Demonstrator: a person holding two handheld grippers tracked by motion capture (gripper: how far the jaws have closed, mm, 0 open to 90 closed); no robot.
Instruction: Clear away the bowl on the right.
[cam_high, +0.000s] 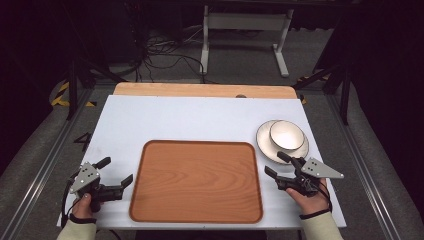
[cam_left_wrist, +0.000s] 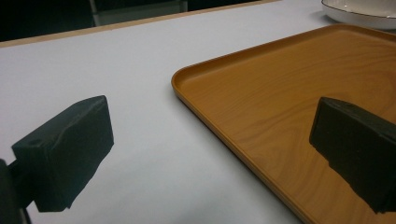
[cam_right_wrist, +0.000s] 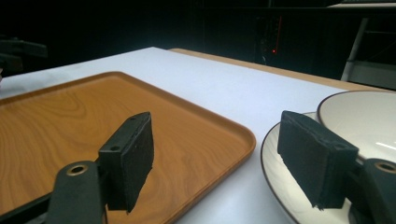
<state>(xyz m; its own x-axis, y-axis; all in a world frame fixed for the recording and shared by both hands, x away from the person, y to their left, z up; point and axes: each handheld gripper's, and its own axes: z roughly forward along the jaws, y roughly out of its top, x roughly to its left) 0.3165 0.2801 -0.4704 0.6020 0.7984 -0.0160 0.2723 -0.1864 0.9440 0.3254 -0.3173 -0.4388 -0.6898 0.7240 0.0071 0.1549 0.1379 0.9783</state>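
Observation:
An empty brown wooden tray lies at the middle of the white table top, near its front edge. At the right, a white bowl stands on a white plate. My left gripper is held by a hand just left of the tray, open, with nothing between its jaws. My right gripper hovers open between the tray's right rim and the plate, one jaw over each.
A strip of bare wood runs along the table's far edge. Beyond it on the dark floor stand a white frame and loose cables. Metal rails flank the table on both sides.

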